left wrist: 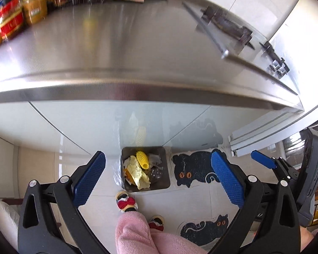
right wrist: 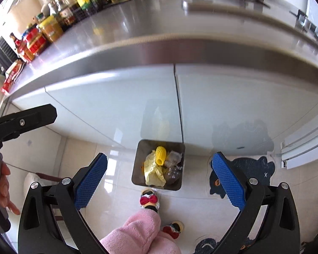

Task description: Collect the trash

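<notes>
Both views look steeply down past the steel edge of the bench (left wrist: 137, 97) to the tiled floor. The left hand-held gripper (left wrist: 159, 177) has its blue-padded jaws spread wide apart with nothing between them; the right hand-held gripper (right wrist: 159, 180) stands the same, wide and empty.

Below them, on the floor against the white cabinet doors (right wrist: 116, 105), sits a square metal trash bin (left wrist: 167, 177), lid open. The trash lies inside it: a yellow foam fruit net (left wrist: 142, 158) on top, crumpled pale yellow paper (left wrist: 137, 173) beneath, and a clear plastic piece (left wrist: 155, 172) toward the bin's right side (the rest is too jumbled to name).

A slipper with a red bow (right wrist: 149, 200) presses at the bin's near edge, at the end of a pink fleece trouser leg (right wrist: 142, 232). Dark cat-shaped mats (left wrist: 193, 169) lie on the floor to the right of the bin. Jars and bottles (right wrist: 50, 27) crowd the back left of the bench.
</notes>
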Available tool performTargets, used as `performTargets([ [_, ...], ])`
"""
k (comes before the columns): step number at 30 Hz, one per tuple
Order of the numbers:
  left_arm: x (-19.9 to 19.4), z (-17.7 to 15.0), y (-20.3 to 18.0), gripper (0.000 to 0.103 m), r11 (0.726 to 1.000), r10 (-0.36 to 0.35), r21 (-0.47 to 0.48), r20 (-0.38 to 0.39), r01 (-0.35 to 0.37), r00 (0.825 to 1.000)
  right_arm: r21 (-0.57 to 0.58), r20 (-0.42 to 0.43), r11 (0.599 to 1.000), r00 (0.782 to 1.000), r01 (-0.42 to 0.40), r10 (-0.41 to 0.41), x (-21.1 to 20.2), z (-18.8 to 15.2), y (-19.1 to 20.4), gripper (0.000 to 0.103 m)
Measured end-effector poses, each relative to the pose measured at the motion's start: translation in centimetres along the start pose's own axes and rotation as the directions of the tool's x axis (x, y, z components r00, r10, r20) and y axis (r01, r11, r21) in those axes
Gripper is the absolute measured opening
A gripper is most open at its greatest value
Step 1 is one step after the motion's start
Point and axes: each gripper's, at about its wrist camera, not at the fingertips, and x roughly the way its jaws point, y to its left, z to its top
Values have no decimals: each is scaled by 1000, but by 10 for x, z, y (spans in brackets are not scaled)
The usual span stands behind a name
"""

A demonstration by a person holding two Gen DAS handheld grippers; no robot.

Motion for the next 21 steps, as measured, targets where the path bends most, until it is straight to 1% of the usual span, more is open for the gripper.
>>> performTargets([
  [3,-45,15,-14,95,999,4,39,103,-8,995,12,92,1000,996,14,-15,-46,27,3,100],
  [5,-73,26,-22,95,997,9,71,174,-21,985,17,149,999,988,31,-33,-75,44,6,100],
  [7,-95,35,-29,95,996,31,78,221,-49,975,20,207,999,977,41,-45,-102,58,9,100],
  [9,-115,44,-35,95,995,37,78,257,-59,966,26,253,999,966,43,-48,-125,69,10,100],
  [11,-133,51,-43,95,992,60,87,294,-89,954,27,282,999,958,42,-48,-146,80,13,100],
  [13,-151,57,-51,95,989,74,94,324,-110,943,31,308,997,949,68,-74,-164,87,18,100],
  [15,-168,59,-55,95,989,75,94,356,-116,932,36,335,994,936,99,-105,-179,93,23,100],
  [18,-193,66,-60,95,991,69,81,388,-108,919,43,371,995,923,92,-101,-201,98,29,100],
  [20,-209,67,-63,95,989,89,72,424,-132,901,44,397,995,912,88,-98,-214,100,34,100],
  [21,-216,69,-65,95,986,104,70,448,-150,888,41,409,995,907,95,-103,-218,102,38,100],
])
